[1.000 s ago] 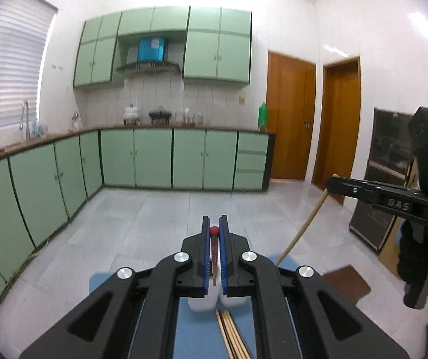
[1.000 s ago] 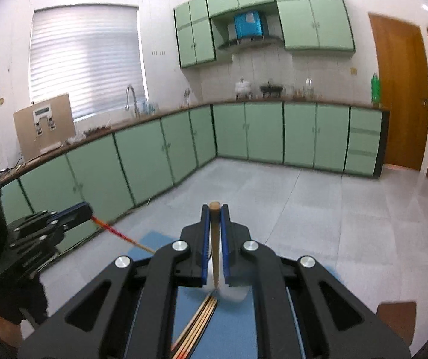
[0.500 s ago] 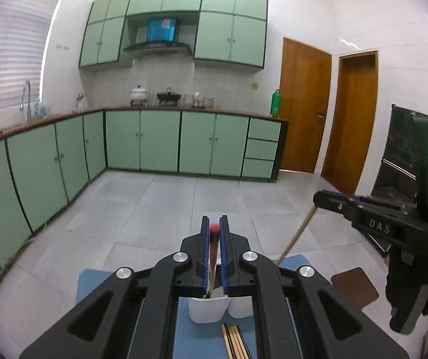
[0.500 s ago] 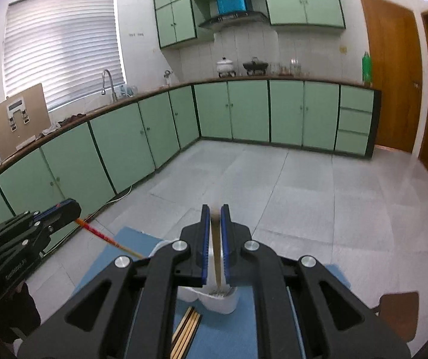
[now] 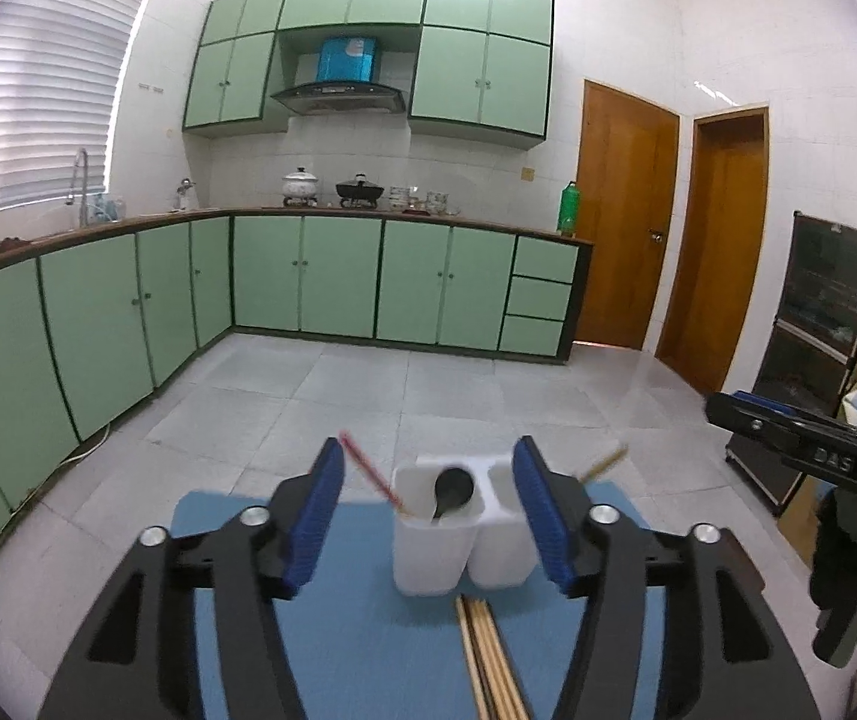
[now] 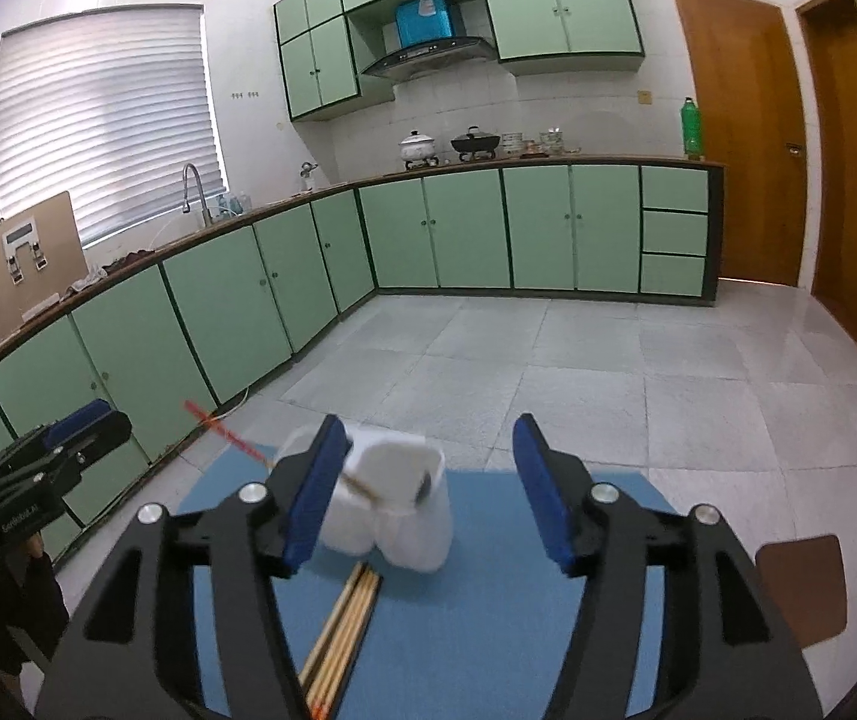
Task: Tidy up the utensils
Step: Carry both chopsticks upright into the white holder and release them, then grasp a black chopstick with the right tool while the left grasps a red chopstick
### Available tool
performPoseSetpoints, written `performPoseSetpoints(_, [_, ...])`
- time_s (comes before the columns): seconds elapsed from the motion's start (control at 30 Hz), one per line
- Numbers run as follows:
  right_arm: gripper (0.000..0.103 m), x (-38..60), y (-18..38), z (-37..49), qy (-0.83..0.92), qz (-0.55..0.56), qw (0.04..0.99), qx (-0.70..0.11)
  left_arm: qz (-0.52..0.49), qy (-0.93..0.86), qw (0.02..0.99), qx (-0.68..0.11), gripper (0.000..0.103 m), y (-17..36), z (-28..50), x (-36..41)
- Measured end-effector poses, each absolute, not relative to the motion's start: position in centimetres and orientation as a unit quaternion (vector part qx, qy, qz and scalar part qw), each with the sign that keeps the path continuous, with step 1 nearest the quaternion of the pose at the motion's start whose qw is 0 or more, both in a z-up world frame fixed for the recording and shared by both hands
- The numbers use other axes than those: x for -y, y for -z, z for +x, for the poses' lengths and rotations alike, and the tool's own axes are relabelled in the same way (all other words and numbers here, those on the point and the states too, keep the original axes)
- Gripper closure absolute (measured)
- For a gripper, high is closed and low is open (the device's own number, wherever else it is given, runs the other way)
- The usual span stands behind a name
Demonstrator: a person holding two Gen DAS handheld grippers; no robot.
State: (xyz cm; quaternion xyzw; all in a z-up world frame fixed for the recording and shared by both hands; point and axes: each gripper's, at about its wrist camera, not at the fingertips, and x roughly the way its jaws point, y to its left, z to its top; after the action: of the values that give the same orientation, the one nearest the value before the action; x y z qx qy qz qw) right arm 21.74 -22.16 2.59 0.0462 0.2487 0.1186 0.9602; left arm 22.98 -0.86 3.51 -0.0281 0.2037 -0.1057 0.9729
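Note:
A white two-compartment utensil holder (image 5: 458, 531) (image 6: 392, 504) stands on a blue mat (image 5: 362, 630) (image 6: 476, 600). A red chopstick (image 5: 368, 471) (image 6: 224, 429) leans out of its left compartment beside a black spoon (image 5: 451, 489). A wooden chopstick (image 5: 602, 462) leans out of the right side. Several wooden chopsticks (image 5: 488, 660) (image 6: 344, 618) lie on the mat in front of the holder. My left gripper (image 5: 428, 516) is open and empty, just short of the holder. My right gripper (image 6: 428, 486) is open and empty, with the holder ahead and left of centre.
Each gripper shows in the other's view: the right one (image 5: 818, 456) at the right edge, the left one (image 6: 38, 480) at the left edge. Green kitchen cabinets (image 5: 308, 282) run along the far wall and left side. A brown mat (image 6: 800, 588) lies right of the blue one.
Both grippers were shut on a chopstick each, red in the left, wooden in the right. Both have opened and let go; the chopsticks now stand in the holder.

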Motion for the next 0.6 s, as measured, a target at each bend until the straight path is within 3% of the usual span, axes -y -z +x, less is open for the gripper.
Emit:
performPoseSetpoints(0.13, [0.027,22.0,1.1,18.4,-0.099,0.045,0.958,-0.265,-0.020,0.088,0.969,-0.230,0.034,-0.3,20.7,0.8])
performPoseSetpoints(0.2, [0.016,21.4,3.2,17.2,-0.090,0.036,0.956,-0.278,-0.012,0.079,0.964,-0.253,0.030,2.2,19.5,0.8])
performPoseSetpoints(0.6, [0.012,16.6,14.5,12.1,-0.089,0.013,0.922,-0.376,-0.007,0.053,0.922,-0.382,0.026,14.1,16.0,0.9])
